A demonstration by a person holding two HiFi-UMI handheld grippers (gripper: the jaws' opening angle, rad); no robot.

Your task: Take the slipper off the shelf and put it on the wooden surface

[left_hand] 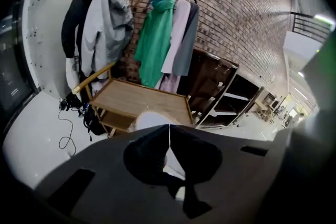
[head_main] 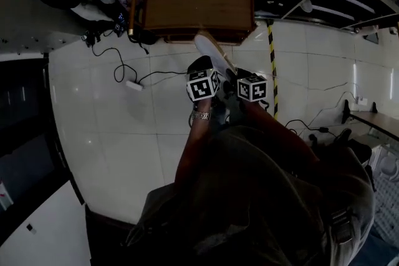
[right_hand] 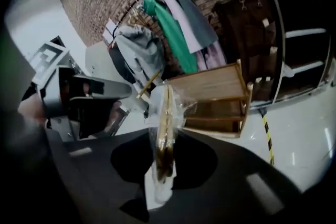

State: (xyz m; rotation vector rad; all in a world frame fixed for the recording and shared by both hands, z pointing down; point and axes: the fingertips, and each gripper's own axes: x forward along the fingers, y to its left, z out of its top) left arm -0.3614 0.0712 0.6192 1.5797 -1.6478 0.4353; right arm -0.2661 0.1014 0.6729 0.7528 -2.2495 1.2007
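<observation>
Slipper [right_hand: 165,107] edge-on between right tool's [right_hand: 164,149] jaws, seemingly bagged.

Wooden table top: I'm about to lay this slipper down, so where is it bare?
The wooden table top is bare rim to rim. Crowded: hanging clothes just behind its far edge, a bag and cables on the floor by its left end.
</observation>
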